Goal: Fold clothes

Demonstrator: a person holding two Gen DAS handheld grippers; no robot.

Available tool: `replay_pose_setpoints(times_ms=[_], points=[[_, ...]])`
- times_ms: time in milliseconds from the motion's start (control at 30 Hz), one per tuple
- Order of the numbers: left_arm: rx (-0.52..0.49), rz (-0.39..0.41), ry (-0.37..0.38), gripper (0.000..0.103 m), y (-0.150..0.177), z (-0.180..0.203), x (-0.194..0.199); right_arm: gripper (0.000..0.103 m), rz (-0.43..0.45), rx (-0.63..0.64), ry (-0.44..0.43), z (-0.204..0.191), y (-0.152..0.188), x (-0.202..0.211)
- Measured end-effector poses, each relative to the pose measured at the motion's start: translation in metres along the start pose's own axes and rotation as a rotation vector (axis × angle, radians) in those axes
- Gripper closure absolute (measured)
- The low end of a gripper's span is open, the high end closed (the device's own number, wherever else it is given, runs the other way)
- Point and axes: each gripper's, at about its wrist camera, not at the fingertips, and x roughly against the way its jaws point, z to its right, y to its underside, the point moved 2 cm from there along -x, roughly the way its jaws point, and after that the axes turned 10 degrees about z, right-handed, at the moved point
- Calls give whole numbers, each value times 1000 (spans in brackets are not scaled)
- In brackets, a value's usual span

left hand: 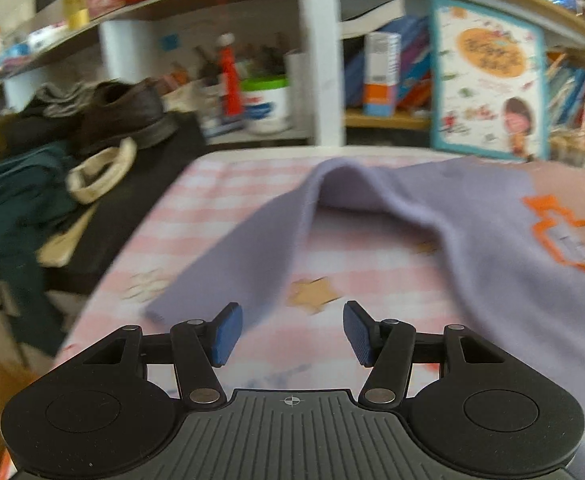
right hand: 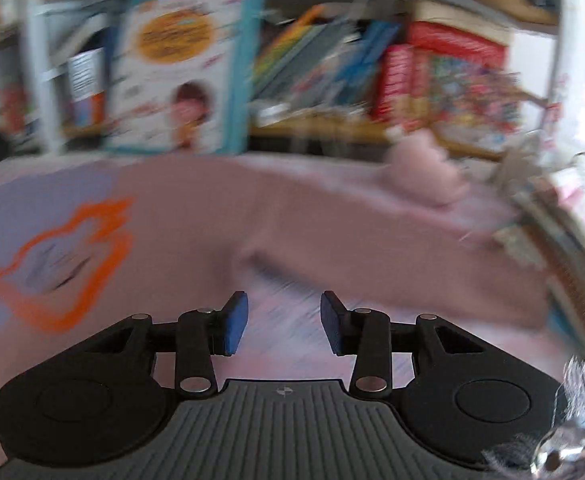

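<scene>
Sweatshirt (left hand: 472,216), lilac and pink with an orange print, lay spread on the pink checked bed cover (left hand: 220,200) when we looked through the left wrist camera; one sleeve (left hand: 248,248) bent down toward the near left edge. Our left gripper (left hand: 291,334) hovered just above that cuff, jaws apart and empty. In the blurred right wrist view, the sweatshirt's (right hand: 196,216) pink half reached the far edge below the bookshelf (right hand: 332,80), and our right gripper (right hand: 284,322) hung over it, jaws apart, empty.
</scene>
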Motion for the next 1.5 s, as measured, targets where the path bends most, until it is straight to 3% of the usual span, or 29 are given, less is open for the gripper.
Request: replay_pose_setpoints(times_ms=[133, 300, 367, 500, 633, 733, 833, 900, 967, 1067, 1167, 1233, 1300, 1400, 1500], points=[[54, -11, -50, 47, 2, -25, 0, 66, -23, -12, -44, -31, 20, 19], [79, -43, -136, 60, 7, -45, -14, 66, -47, -32, -34, -42, 36, 24], [115, -47, -134, 63, 10, -51, -22, 66, -52, -21, -22, -45, 42, 26], [84, 5, -133, 98, -10, -56, -31, 66, -44, 31, 4, -53, 46, 29], [50, 58, -132, 101, -31, -61, -39, 66, -41, 20, 10, -53, 49, 31], [-27, 146, -231, 101, -76, -78, -39, 66, -40, 3, 13, -53, 50, 34], [-62, 170, -271, 102, -108, -90, -46, 66, -36, -11, 14, -52, 51, 36], [-85, 157, -296, 101, -111, -89, -50, 66, -33, -22, 12, -51, 51, 39], [-105, 142, -345, 93, -108, -86, -52, 65, -26, -25, 17, -47, 49, 44], [-84, 153, -301, 92, -91, -70, -34, 62, -11, -24, 73, -34, 45, 55], [57, 118, 20, 90, -64, -41, -10, 62, -26, -68, 114, -15, 45, 60], [90, 49, 178, 89, -41, -11, -3, 62, -35, -124, 105, -8, 46, 62], [112, -26, 301, 80, -19, 17, 3, 62, -47, -177, 67, -6, 49, 63], [86, -126, 390, 58, 9, 53, 7, 62, -65, -168, 43, -15, 55, 62], [71, -126, 402, 45, 12, 63, 9, 62, -66, -138, 42, -24, 59, 63]])
